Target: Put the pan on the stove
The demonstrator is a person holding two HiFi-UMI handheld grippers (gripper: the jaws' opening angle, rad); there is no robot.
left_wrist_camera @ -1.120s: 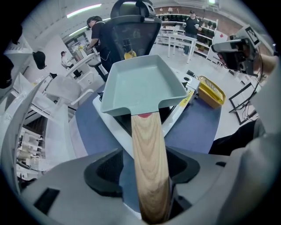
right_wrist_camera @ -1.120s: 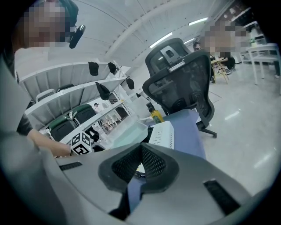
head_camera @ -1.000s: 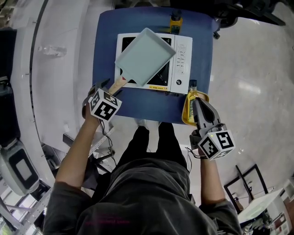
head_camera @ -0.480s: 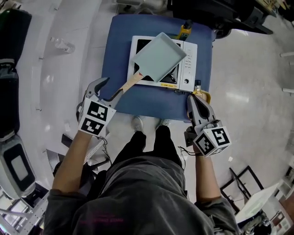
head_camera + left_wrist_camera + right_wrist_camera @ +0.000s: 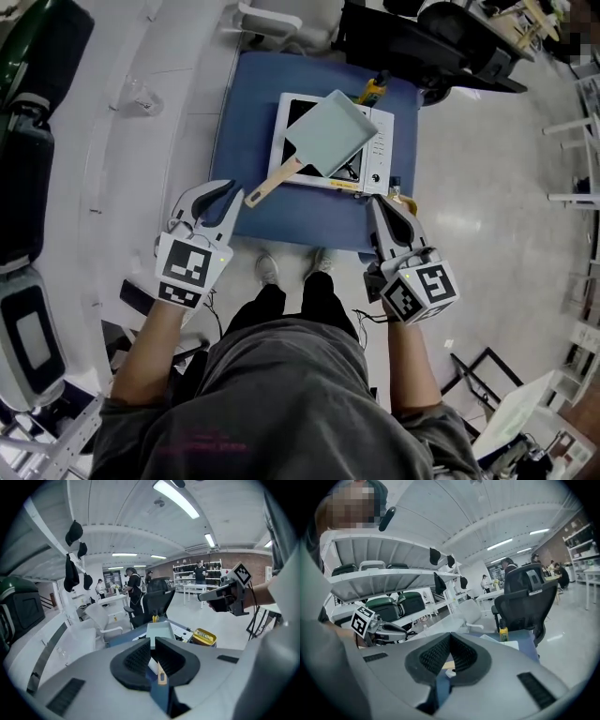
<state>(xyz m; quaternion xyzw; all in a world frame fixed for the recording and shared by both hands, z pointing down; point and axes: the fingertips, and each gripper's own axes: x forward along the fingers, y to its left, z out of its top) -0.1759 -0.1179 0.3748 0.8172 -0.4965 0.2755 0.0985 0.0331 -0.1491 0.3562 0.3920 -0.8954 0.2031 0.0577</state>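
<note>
A pale green square pan lies on the white stove, with its wooden handle sticking out toward me over the blue table. My left gripper hovers at the table's near left edge, just short of the handle's end and not touching it. Its jaws are closing and nearly together, with nothing between them. In the left gripper view the pan shows far off through the slit. My right gripper is shut and empty at the table's near right edge.
A yellow bottle stands behind the stove. A yellow dish with a bottle sits at the table's near right corner, by my right gripper. A black office chair stands beyond the table. White shelving runs along the left.
My left gripper has drawn back from the pan's handle toward me, and its jaws have come together. The pan stays on the stove. The right gripper has barely moved.
</note>
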